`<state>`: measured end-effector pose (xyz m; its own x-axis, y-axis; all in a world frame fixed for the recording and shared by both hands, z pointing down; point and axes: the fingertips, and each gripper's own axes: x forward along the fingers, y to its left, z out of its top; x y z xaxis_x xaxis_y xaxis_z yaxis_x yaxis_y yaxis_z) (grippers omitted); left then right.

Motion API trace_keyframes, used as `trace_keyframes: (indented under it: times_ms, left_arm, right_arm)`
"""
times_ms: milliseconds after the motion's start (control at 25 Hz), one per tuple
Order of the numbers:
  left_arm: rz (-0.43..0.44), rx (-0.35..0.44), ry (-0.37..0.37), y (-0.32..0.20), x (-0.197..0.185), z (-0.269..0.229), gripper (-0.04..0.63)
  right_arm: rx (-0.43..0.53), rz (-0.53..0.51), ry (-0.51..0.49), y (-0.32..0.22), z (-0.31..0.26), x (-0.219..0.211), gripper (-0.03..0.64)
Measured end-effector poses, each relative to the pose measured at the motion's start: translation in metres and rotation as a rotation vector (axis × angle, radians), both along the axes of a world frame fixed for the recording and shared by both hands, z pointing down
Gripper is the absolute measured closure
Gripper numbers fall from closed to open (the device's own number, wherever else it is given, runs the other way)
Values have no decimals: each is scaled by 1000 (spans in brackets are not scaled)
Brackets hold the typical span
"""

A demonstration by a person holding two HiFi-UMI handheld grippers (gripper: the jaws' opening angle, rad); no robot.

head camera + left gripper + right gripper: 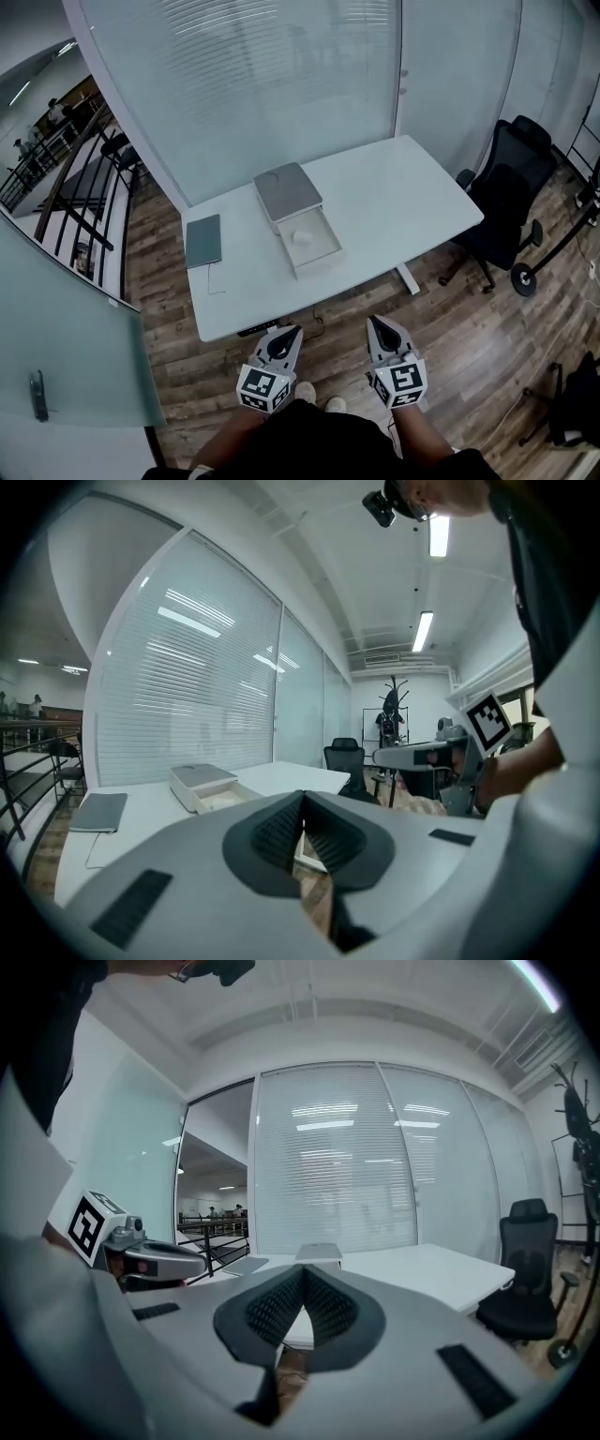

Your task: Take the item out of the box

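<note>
A grey-lidded white box [289, 195] stands mid-table with its drawer [309, 241] pulled out toward me; a small pale round item [301, 236] lies inside. The box also shows in the left gripper view [202, 782] and, far off, in the right gripper view [318, 1252]. Both grippers hang below the table's near edge, well short of the box. My left gripper [289, 331] [302, 803] is shut with nothing in it. My right gripper [376, 323] [302, 1283] is shut and empty too.
A grey notebook [203, 240] lies on the white table [403, 192] left of the box. A black office chair [506, 202] stands at the table's right end. A glass wall with blinds runs behind the table; wood floor lies underfoot.
</note>
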<state>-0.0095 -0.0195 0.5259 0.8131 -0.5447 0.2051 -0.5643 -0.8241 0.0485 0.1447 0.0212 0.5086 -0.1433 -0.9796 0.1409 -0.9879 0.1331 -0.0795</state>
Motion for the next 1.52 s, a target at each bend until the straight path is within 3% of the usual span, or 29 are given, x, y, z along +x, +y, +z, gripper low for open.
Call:
trace_keyframes:
  times_ms: [560, 1120, 1520]
  left_arm:
    - [-55, -15, 11, -89, -1, 11, 584]
    - [-100, -14, 15, -202, -30, 9, 583]
    - [-96, 6, 15, -235, -47, -2, 583]
  right_arm:
    - [-78, -116, 32, -108, 28, -11, 612]
    - [-140, -191, 89, -230, 41, -44, 611]
    - [-177, -250, 116, -279, 43, -57, 611]
